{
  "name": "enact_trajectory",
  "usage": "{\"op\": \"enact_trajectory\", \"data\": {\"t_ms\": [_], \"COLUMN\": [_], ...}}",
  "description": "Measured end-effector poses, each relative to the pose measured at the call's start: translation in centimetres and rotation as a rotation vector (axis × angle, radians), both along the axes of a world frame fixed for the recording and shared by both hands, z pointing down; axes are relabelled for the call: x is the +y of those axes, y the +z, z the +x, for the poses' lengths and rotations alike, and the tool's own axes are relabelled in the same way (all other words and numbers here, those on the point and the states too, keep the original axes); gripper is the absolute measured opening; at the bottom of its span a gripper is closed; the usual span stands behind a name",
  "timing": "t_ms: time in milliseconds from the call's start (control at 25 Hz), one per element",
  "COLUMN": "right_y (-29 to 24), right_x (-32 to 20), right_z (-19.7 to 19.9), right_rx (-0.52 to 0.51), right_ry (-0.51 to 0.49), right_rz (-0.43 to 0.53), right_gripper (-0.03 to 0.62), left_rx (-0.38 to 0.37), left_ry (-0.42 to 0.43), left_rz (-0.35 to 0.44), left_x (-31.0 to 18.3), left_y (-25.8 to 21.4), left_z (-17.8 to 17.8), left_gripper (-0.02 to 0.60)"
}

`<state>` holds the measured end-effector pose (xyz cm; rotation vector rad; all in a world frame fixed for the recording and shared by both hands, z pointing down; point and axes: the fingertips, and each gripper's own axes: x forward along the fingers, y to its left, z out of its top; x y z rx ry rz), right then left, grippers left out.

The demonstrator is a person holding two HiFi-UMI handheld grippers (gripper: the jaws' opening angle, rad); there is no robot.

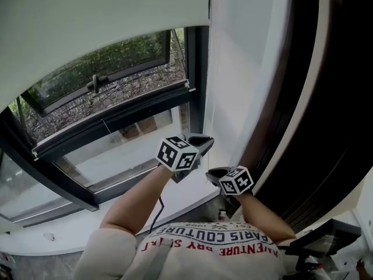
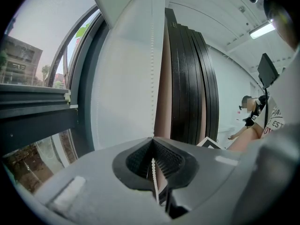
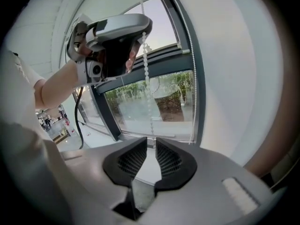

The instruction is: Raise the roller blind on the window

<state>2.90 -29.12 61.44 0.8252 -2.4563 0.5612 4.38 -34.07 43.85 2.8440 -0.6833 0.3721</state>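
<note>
The roller blind covers the upper part of the window, with its lower edge at about 10 o'clock from the hands; the bead chain hangs just right of the glass, its long axis running from 12 to 6 o'clock; the left tool is clamped shut on that chain, which passes straight between its pads; the right tool sits at about 5 o'clock from the left one, lower on the same strand; its jaws are slightly apart, and the chain drops to their tips at 12 o'clock without being pinched; so the left hand is the higher one and the only holder; I judge the right tool's next grip lies up the strand, toward 12 o'clock.
</note>
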Motion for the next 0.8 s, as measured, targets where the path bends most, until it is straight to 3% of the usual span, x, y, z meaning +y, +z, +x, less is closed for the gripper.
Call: {"op": "enact_trajectory", "data": {"t_ms": [200,480,640,800], "right_y": [-4.1,-16.5,-24.9,-32.0], "right_x": [-2.0,-4.3,-4.2,-3.0], "right_z": [1.6,3.6,3.0,1.3], "right_rx": [-0.072,-0.247,-0.388,-0.459], "right_ry": [0.053,0.102,0.043,-0.067], "right_rz": [0.063,0.264,0.349,0.429], "right_gripper": [0.081,0.081,0.078,0.088], "left_rx": [0.003,0.003,0.003,-0.001], "left_ry": [-0.004,0.015,0.018,0.03], "left_rz": [-0.002,-0.004,-0.001,0.003], "left_x": [0.3,1.4,1.9,2.4], "left_y": [0.1,-0.2,-0.3,-0.5], "left_z": [-0.4,-0.3,-0.2,0.2], "left_gripper": [0.008,0.009,0.009,0.009]}}
